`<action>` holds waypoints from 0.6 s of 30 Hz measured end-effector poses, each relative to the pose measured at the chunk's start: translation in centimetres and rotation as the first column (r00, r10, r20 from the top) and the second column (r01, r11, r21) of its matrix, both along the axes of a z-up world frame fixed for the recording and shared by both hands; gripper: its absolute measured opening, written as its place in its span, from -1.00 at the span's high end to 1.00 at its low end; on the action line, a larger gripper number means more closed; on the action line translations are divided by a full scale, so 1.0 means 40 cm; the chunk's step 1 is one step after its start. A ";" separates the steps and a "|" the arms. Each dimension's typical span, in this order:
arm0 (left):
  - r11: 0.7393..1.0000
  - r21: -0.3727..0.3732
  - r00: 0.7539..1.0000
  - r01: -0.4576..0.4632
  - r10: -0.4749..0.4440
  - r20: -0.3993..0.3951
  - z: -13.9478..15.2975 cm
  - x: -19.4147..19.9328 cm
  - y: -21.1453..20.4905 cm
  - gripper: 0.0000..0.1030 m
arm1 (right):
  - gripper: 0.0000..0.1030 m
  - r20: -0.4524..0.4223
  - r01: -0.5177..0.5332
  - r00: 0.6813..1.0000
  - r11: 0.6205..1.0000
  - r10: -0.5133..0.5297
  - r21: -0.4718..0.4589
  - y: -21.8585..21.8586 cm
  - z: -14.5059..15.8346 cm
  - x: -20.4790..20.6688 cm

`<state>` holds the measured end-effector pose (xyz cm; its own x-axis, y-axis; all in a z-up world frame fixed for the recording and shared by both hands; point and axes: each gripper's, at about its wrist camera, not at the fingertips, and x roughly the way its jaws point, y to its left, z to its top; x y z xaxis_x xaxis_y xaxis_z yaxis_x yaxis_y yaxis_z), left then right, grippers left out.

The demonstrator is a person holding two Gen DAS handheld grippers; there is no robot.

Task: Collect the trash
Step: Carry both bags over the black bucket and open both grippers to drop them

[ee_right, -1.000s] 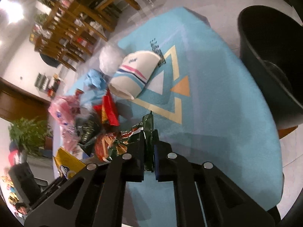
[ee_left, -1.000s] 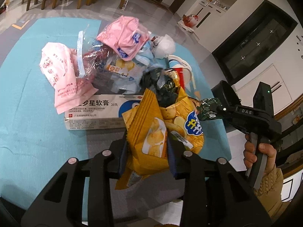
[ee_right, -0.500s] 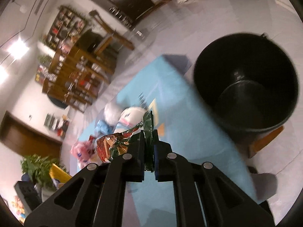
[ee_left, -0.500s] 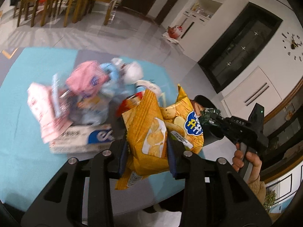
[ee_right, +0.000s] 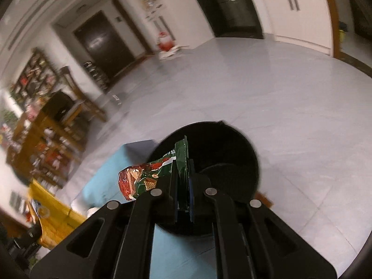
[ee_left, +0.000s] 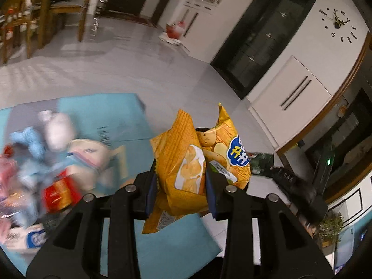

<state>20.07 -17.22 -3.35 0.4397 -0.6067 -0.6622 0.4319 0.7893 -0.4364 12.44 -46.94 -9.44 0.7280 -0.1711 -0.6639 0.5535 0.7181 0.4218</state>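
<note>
Between the left gripper's (ee_left: 182, 179) pads sits one crinkled yellow chip bag (ee_left: 200, 160), clamped upright above the teal mat's (ee_left: 111, 114) right edge. The right gripper (ee_right: 183, 181) pinches one green-and-red foil wrapper (ee_right: 148, 176) flat, above one round black bin (ee_right: 234, 162) on the grey floor. Left on the mat lies a blurred litter heap (ee_left: 41, 162), uncountable.
</note>
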 end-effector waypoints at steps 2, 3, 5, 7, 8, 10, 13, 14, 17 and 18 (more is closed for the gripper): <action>1.000 0.004 1.000 0.025 -0.025 -0.012 -0.011 0.028 -0.065 0.30 | 0.84 -0.017 0.031 0.999 0.999 -0.031 -0.029 -0.019 -0.008 0.010; 0.999 0.012 0.999 0.039 -0.038 -0.014 -0.019 0.044 -0.106 0.29 | 0.84 -0.022 0.037 0.999 0.999 -0.038 -0.034 -0.029 -0.014 0.009; 0.998 0.026 0.998 0.056 -0.055 -0.023 -0.037 0.067 -0.168 0.29 | 0.84 -0.039 0.053 0.998 0.998 -0.055 -0.042 -0.065 -0.026 0.011; 0.997 0.033 0.997 0.066 -0.065 -0.034 -0.054 0.087 -0.211 0.28 | 0.83 -0.053 0.065 0.996 0.997 -0.066 -0.032 -0.088 -0.042 0.022; 0.997 0.037 0.997 0.067 -0.066 -0.038 -0.061 0.088 -0.236 0.24 | 0.82 -0.059 0.074 0.995 0.997 -0.075 -0.025 -0.094 -0.047 0.023; 0.997 0.051 0.997 0.066 -0.063 -0.049 -0.089 0.113 -0.277 0.13 | 0.71 -0.084 0.080 0.993 0.997 -0.080 0.003 -0.113 -0.068 0.033; 0.996 0.052 0.994 0.070 -0.066 -0.081 -0.130 0.148 -0.312 -0.44 | 0.19 -0.113 0.117 0.987 0.993 -0.114 0.025 -0.133 -0.082 0.037; 0.996 0.053 0.994 0.069 -0.064 -0.089 -0.138 0.153 -0.316 -0.45 | 0.19 -0.109 0.133 0.986 0.991 -0.128 0.031 -0.141 -0.085 0.030; 0.995 0.065 0.994 0.071 -0.065 -0.090 -0.154 0.152 -0.317 -0.49 | 0.15 -0.097 0.145 0.985 0.988 -0.139 0.049 -0.147 -0.075 0.014; 0.996 0.062 0.994 0.070 -0.065 -0.088 -0.157 0.147 -0.307 -0.50 | 0.14 -0.096 0.142 0.986 0.988 -0.136 0.053 -0.145 -0.075 0.012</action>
